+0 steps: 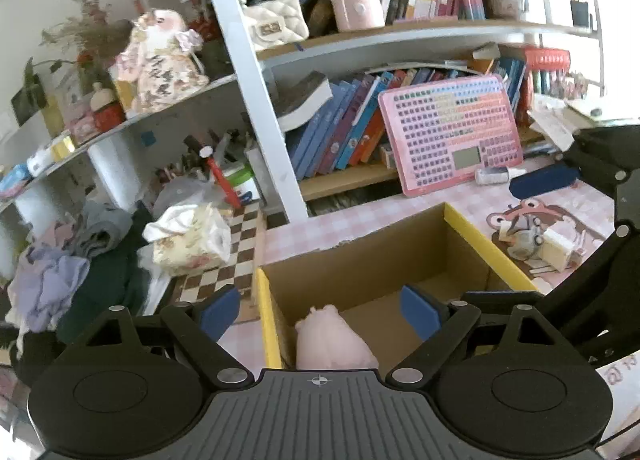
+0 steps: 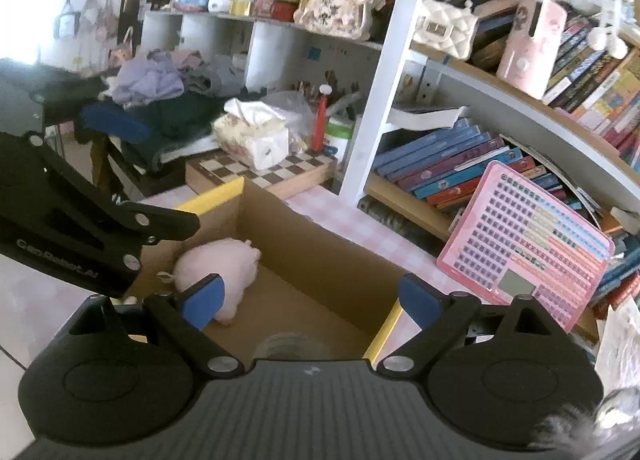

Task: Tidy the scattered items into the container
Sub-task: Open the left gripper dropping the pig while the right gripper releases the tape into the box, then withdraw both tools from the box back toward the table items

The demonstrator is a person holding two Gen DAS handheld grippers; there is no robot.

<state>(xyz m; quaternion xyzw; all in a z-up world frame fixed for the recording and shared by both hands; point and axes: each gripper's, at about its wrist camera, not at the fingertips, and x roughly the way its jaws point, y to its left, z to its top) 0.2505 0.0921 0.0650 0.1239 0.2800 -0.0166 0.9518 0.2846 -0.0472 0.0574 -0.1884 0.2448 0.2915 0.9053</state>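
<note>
An open cardboard box (image 1: 472, 236) with yellow rims stands on the pink checked table. A pink plush pig (image 1: 336, 340) lies on the box floor, near its left wall. My left gripper (image 1: 320, 314) hangs open above the box with nothing between its blue pads; the pig lies below them. My right gripper (image 2: 312, 300) is open too, over the box's right half (image 2: 320, 252), and holds nothing. From the right wrist, the pig (image 2: 218, 272) shows behind the left finger, and a clear round thing (image 2: 292, 344) peeks out just ahead of the gripper body.
A pink keyboard-like board (image 1: 452, 131) leans on the bookshelf behind the box. A small white bottle (image 1: 496, 175) and small bits (image 1: 536, 244) lie on the mat to the right. A tissue box (image 1: 192, 236) on a chessboard and heaped clothes (image 1: 60, 280) sit left.
</note>
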